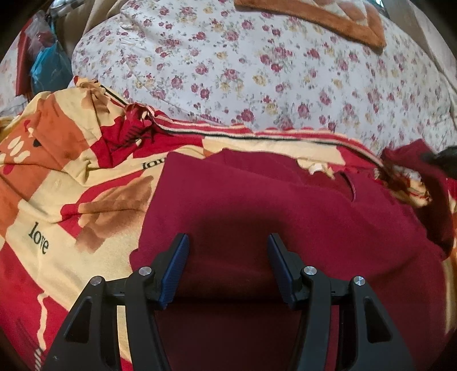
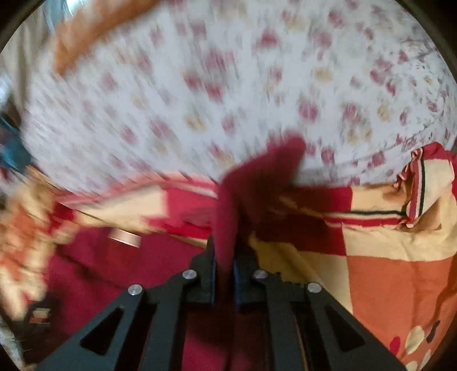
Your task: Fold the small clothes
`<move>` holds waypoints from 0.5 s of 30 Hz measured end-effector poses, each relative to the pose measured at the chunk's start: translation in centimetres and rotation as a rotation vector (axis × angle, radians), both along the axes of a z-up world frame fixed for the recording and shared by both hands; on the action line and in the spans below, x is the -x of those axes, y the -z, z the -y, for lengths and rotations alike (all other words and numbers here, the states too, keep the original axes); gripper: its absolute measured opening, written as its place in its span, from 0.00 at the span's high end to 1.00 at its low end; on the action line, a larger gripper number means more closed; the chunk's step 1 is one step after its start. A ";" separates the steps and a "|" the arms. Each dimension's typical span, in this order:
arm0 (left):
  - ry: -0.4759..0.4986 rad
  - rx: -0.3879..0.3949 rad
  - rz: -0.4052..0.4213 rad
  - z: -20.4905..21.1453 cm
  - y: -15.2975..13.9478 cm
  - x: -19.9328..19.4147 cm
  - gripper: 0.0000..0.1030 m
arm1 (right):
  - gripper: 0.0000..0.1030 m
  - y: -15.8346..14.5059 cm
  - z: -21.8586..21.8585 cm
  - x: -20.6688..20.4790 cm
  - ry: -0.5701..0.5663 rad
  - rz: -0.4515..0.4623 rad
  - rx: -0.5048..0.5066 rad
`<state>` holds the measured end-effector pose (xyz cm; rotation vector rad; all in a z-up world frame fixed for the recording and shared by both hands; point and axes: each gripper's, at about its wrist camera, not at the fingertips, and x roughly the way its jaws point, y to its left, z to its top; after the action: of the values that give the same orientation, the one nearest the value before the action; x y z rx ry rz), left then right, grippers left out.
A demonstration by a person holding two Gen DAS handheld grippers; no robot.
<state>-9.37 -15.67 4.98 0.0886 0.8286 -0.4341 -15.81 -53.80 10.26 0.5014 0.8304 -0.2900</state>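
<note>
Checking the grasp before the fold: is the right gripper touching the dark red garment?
Touching. The right wrist view shows the right gripper with jaws shut on a fold of the dark red garment.

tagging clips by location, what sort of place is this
Probably a bedroom: the dark red knit garment lies on a bed covered by a red, cream and orange patchwork sheet printed "love", with a white quilt with small red roses behind it.

home bedroom, floral quilt [image 1: 228,65], patterned "love" bedsheet [image 1: 57,182], brown blanket [image 1: 328,20]
</note>
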 end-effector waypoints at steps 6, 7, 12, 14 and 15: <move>-0.016 0.170 0.024 -2.7 -2.2 -0.4 0.65 | 0.92 -7.9 -2.9 3.5 -0.191 0.259 -0.129; -0.020 0.193 0.021 -3.2 -2.4 -0.6 0.65 | 0.92 -8.5 -3.9 3.6 -0.237 0.286 -0.149; -0.057 0.238 -0.021 -4.6 -2.0 -1.5 0.65 | 0.73 -8.0 -10.7 3.1 -0.449 0.322 -0.145; -0.060 0.257 -0.041 -4.9 -1.9 -1.7 0.65 | 0.53 -5.5 -11.9 2.0 -0.413 0.184 -0.077; -0.061 0.262 -0.045 -5.0 -1.9 -1.8 0.65 | 0.53 -3.8 -12.2 1.5 -0.388 0.103 -0.072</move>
<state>-7.60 -10.64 6.91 -0.1893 0.8097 -0.4844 -17.28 -41.61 14.05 0.4084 0.8207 0.1230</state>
